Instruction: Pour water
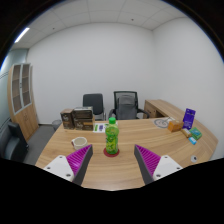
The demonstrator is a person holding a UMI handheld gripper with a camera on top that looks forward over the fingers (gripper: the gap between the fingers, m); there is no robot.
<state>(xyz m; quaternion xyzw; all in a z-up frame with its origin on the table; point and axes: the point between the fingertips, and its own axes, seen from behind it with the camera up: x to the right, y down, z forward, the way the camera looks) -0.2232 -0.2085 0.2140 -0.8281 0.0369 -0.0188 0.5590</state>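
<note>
A green bottle (112,138) with a green cap stands upright on a round red coaster on the wooden table (130,172). My gripper (113,160) is open, its purple-padded fingers (80,158) spread wide. The bottle stands just ahead of the fingertips, roughly centred between them, with clear gaps on both sides. A purple cup (79,142) stands on the table to the left of the bottle, just beyond the left finger.
Cardboard boxes (80,118) and small items sit at the table's far side, with a purple box (189,118) and teal items at the right. Two black office chairs (125,103) stand behind the table. A cabinet (22,95) stands by the left wall.
</note>
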